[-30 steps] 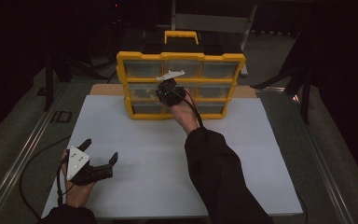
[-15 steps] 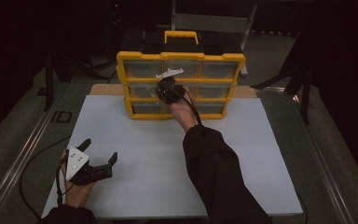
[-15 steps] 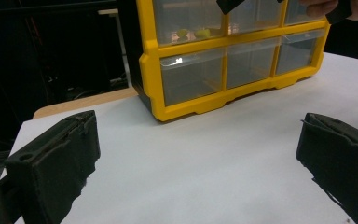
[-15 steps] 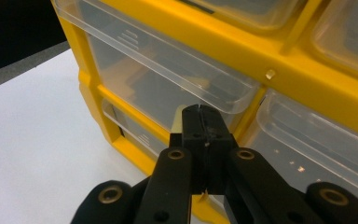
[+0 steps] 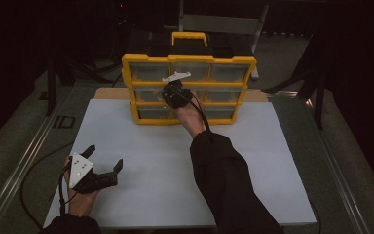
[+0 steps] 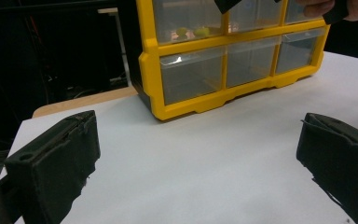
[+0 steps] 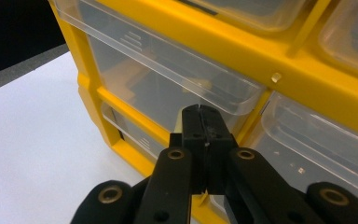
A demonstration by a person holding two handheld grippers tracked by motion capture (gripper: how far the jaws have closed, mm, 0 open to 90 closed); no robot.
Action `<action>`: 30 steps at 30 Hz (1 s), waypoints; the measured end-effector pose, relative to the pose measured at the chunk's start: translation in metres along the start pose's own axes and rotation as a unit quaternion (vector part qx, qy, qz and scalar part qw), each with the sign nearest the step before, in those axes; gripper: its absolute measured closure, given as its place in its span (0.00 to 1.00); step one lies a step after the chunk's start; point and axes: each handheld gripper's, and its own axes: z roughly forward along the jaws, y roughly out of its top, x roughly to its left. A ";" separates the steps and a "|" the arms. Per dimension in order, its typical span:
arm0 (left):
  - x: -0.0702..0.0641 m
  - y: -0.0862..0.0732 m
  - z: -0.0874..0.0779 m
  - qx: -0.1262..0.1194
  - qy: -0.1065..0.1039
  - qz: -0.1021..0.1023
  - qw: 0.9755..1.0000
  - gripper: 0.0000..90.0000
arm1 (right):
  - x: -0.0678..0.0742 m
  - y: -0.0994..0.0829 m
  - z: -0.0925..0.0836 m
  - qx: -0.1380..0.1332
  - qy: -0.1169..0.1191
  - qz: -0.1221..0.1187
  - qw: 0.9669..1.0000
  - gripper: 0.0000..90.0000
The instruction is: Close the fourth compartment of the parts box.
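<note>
A yellow drawer cabinet with clear drawers and a carry handle stands at the far middle of the white table sheet. My right gripper is held up against its middle row. In the right gripper view its jaws are pressed together, their tips at the lower front edge of a clear drawer; I see nothing between them. My left gripper rests low at the sheet's near left, open, far from the cabinet. Nothing lies between its jaws.
Small yellow-green pieces lie in a middle-row drawer. A wooden board edge shows behind the sheet. Metal rails run along the table's left side, and dark stands rise at the right. A cable trails from the left gripper.
</note>
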 end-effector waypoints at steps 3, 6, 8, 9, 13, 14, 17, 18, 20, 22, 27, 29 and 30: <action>0.000 0.000 0.000 0.000 0.000 0.000 1.000 0.00 | 0.000 0.000 0.000 -0.001 0.003 0.002 1.000 0.98; 0.000 0.000 0.000 0.000 0.000 0.001 1.000 0.00 | 0.000 -0.002 -0.001 0.004 0.011 -0.007 1.000 0.93; 0.000 0.000 0.000 0.001 0.000 0.001 1.000 0.00 | -0.001 -0.004 -0.003 0.002 0.015 -0.002 1.000 0.91; 0.000 0.000 0.000 0.001 0.000 0.001 1.000 0.00 | -0.002 -0.005 -0.004 0.000 0.015 0.000 1.000 0.90; -0.001 0.000 0.001 0.001 0.000 0.002 1.000 0.00 | -0.005 -0.009 -0.010 -0.005 0.028 0.002 1.000 0.81; -0.001 0.000 0.001 0.002 0.000 0.002 1.000 0.00 | -0.006 -0.010 -0.012 -0.007 0.028 0.001 1.000 0.79; -0.002 0.000 0.001 0.003 0.000 0.003 1.000 0.00 | -0.008 -0.013 -0.018 -0.013 0.029 -0.002 0.999 0.70; -0.002 0.000 0.001 0.004 -0.001 0.003 1.000 0.00 | -0.008 -0.013 -0.020 -0.015 0.027 -0.006 0.999 0.67; -0.002 -0.001 0.002 0.003 -0.001 0.003 1.000 0.00 | -0.009 -0.014 -0.024 -0.018 0.029 -0.007 0.999 0.63; -0.002 0.000 0.002 0.004 -0.001 0.003 1.000 0.00 | -0.011 -0.015 -0.029 -0.020 0.030 -0.008 0.999 0.59; -0.002 0.000 0.002 0.004 -0.001 0.005 1.000 0.00 | -0.017 -0.021 -0.045 -0.031 0.032 0.003 0.999 0.45; -0.002 0.000 0.002 0.005 -0.001 0.005 1.000 0.00 | -0.019 -0.023 -0.052 -0.032 0.026 0.007 0.999 0.36; -0.002 0.000 0.002 0.006 -0.001 0.005 1.000 0.00 | -0.021 -0.024 -0.055 -0.036 0.023 0.008 0.999 0.31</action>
